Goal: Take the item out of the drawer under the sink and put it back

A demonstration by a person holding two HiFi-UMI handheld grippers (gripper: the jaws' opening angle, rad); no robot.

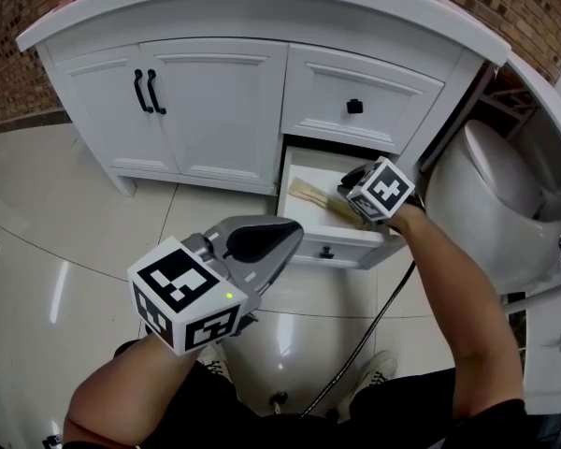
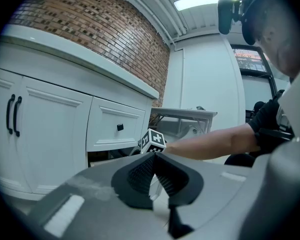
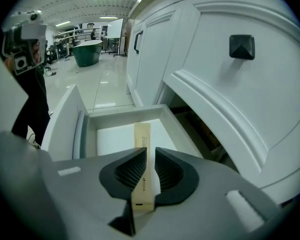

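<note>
Putting back: tan packet (image 3: 142, 134) lies in drawer (image 3: 125, 114).
Right claw (image 3: 146, 153): a bit apart round packet; best lift straight up, I think.
Left claw (image 2: 154, 156): pressed together, empty.

Open vanity drawer (image 1: 309, 215), white inside.
A long tan paper packet (image 1: 309, 193) lies slantwise on its bottom, from the back left corner toward the front edge.

Open drawer (image 1: 329, 243) beneath closed upper drawer (image 1: 383, 92)

Head view overhead, right gripper view shares drawer (image 1: 346, 243)
</note>
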